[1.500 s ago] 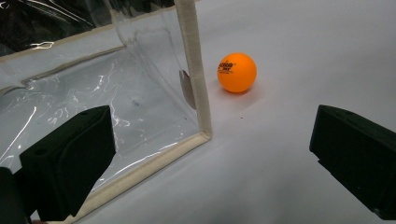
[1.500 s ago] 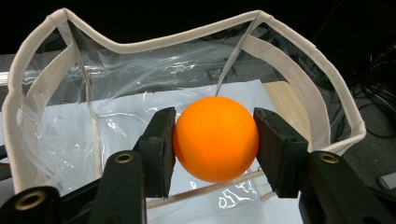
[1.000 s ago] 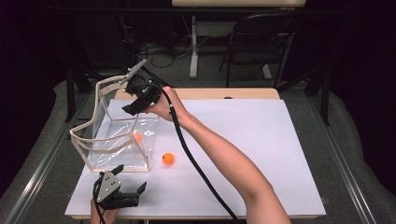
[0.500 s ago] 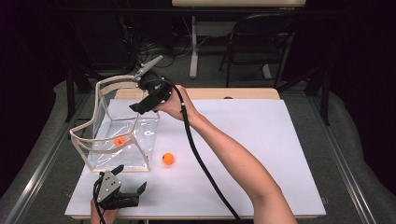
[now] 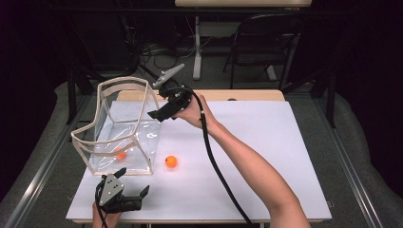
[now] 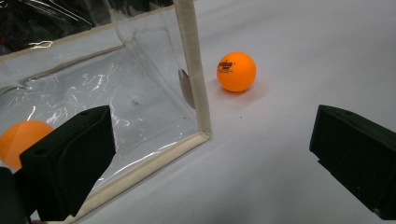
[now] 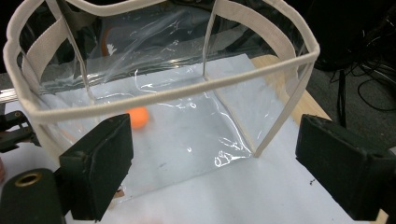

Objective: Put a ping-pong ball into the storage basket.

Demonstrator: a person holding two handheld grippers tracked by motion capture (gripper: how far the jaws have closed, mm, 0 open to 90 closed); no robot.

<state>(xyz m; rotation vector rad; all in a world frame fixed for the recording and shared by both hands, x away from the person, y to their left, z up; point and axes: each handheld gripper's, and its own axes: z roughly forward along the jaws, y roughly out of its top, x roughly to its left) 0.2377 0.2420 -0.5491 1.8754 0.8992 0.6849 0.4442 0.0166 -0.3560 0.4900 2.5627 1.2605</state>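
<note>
High view: a clear plastic bag [image 5: 121, 126] with a cream fabric rim is seen standing open at about 9 o'clock on the white table [image 5: 266, 142], with one orange ball [image 5: 120, 154] lying on its floor near the front wall. A second orange ball [image 5: 171, 162] is seen outside on the table, just beside the bag's front right corner at its 4 o'clock. The right gripper [image 5: 157, 114] is held above the bag's far right corner, at about 12 o'clock from the loose ball, its cable trailing back along the forearm; nothing is clamped in it. In the right gripper view its jaws are shown spread wide, with the bag's rim [image 7: 187, 88] between them and the ball inside [image 7: 138, 116] visible through the plastic. The left gripper [image 5: 130, 190] is held low at the table's near edge, at about 6 o'clock from the bag, a grey plate on top of it. In the left gripper view its jaws are likewise spread wide and empty, the bag's front corner seam [image 6: 194, 74] is framed between them, and the loose ball [image 6: 236, 71], printed with a small logo, is shown resting on the table just beyond that seam.
</note>
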